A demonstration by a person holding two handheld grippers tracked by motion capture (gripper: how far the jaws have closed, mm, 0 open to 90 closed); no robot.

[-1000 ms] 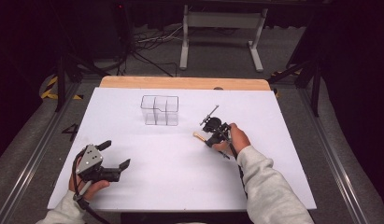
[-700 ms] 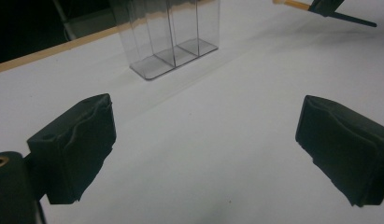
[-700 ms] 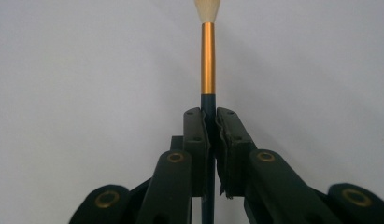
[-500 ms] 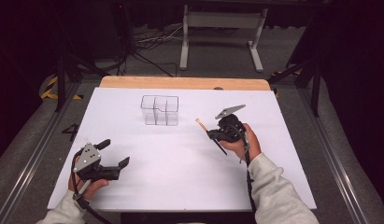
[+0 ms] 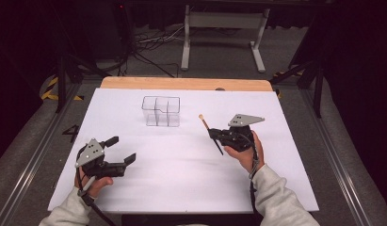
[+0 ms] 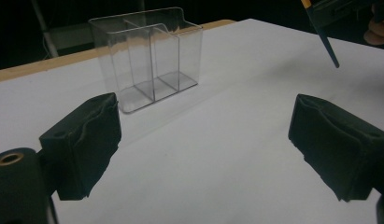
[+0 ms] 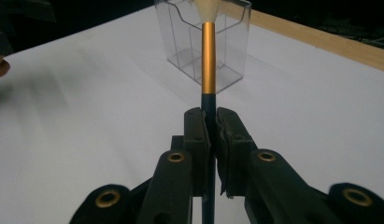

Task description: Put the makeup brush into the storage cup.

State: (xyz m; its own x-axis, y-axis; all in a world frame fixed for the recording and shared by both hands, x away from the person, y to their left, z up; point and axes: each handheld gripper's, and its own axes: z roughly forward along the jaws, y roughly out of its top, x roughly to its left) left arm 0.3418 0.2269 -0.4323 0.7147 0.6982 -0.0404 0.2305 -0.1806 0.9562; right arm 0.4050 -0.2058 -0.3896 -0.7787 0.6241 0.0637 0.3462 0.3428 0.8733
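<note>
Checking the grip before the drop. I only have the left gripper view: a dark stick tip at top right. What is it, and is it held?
Observer: A brush; the right gripper is shut on its dark handle.
Operator: Which end leads?
Observer: The bristles, pale, above a gold ferrule, aimed at the clear organizer in the right gripper view.
Operator: Is it over the organizer yet?
Observer: No. In the high view the brush sits to the right of the organizer, apart from it.
Operator: And my left gripper?
Observer: In the high view the left gripper sits near the table's front left with nothing between its jaws, which have just been closing a little.
</note>
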